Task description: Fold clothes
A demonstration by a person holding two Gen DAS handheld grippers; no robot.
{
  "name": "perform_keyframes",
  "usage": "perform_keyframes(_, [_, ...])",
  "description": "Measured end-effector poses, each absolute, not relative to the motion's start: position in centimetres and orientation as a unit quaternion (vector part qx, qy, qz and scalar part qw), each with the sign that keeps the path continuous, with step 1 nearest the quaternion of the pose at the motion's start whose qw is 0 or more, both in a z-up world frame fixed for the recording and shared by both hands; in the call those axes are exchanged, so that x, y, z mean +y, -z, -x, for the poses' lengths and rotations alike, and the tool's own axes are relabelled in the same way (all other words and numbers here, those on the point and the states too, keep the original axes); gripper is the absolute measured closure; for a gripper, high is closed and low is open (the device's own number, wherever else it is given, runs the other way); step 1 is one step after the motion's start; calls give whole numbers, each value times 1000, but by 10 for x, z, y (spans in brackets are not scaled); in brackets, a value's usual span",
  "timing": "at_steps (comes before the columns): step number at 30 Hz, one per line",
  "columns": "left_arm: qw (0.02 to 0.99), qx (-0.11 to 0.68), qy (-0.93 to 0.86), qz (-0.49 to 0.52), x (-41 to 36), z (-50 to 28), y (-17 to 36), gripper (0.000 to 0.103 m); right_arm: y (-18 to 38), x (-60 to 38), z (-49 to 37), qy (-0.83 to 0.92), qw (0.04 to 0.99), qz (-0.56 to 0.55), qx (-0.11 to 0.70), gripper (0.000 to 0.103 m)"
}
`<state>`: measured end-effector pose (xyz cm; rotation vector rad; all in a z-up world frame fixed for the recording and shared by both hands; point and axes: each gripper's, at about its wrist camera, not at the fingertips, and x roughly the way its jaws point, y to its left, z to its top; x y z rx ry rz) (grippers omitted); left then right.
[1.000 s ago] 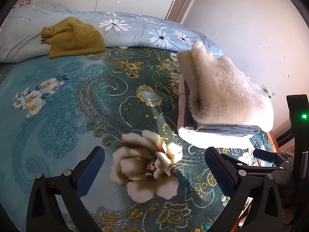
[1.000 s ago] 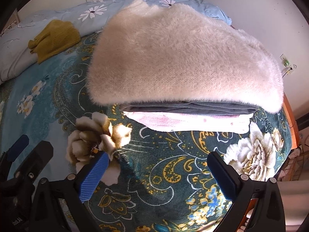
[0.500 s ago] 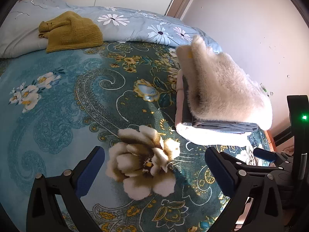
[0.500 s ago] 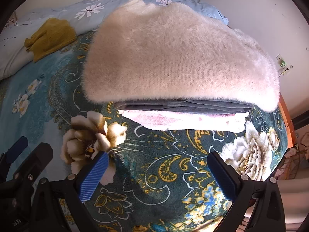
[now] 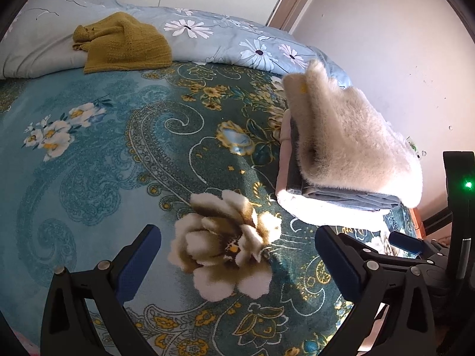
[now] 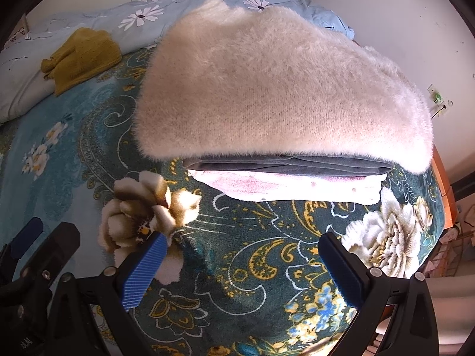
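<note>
My left gripper (image 5: 237,255) and right gripper (image 6: 242,255) both stand spread and empty above the floral blanket (image 5: 118,154). The folded stack, fluffy cream sweater (image 6: 282,89) on top, fills my right view's centre; a mustard knit (image 5: 121,43) lies upper left.

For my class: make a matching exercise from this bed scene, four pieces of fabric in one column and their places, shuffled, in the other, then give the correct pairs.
Things:
1. fluffy cream sweater
2. grey garment
3. pink garment
4. mustard knit

Places:
A. bottom of the folded stack
B. unfolded, on the pale blue floral quilt at the far end
C. top of the folded stack
D. middle of the folded stack

Pairs: 1-C, 2-D, 3-A, 4-B
</note>
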<state>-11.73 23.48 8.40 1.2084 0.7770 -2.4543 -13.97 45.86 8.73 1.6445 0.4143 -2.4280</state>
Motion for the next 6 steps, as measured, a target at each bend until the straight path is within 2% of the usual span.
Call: perform_keyframes(6, [145, 275, 851, -423, 234, 117, -82, 0, -89, 457, 141, 818, 88, -550, 143, 0])
